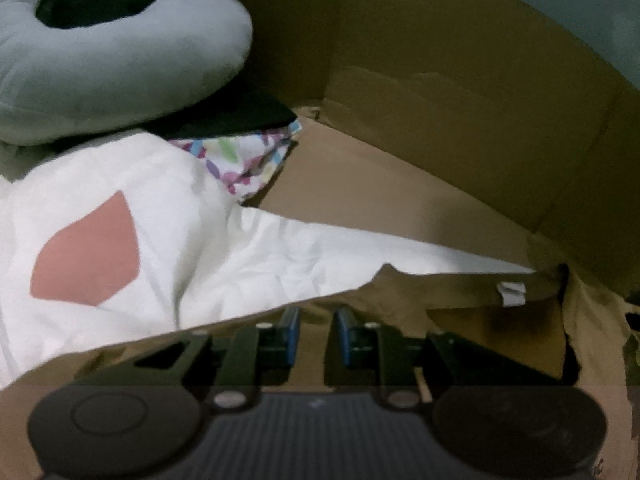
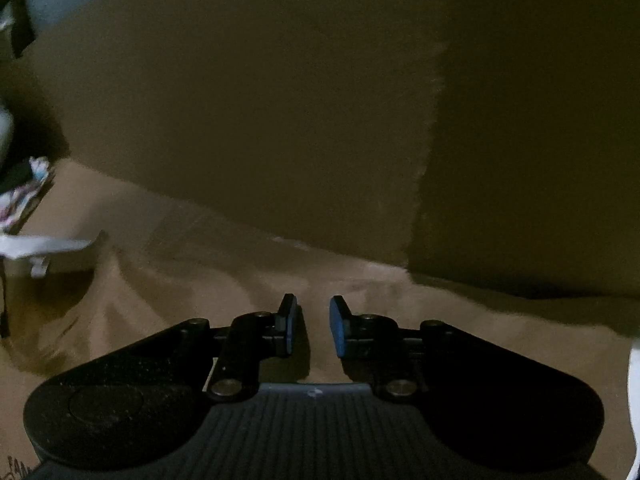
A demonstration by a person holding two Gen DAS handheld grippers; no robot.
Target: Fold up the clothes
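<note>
Looked into a dim cardboard box (image 1: pixel 440 60). Found the tan garment (image 1: pixel 460 300) rumpled on its floor, white tag (image 1: pixel 511 294) at the edge. Saw the left gripper (image 1: pixel 314 316) narrowly parted against that garment; could not tell whether clamped. Saw the right gripper (image 2: pixel 313 308) slightly parted above it, gripping nothing. Noted a white cloth (image 1: pixel 200 240) beside the garment, a patterned cloth (image 1: pixel 248 160) and grey pillow (image 1: pixel 120 60) beyond.

Both tools angled downward — left tool (image 1: pixel 314 334), right tool (image 2: pixel 314 326) — narrowly parted.
</note>
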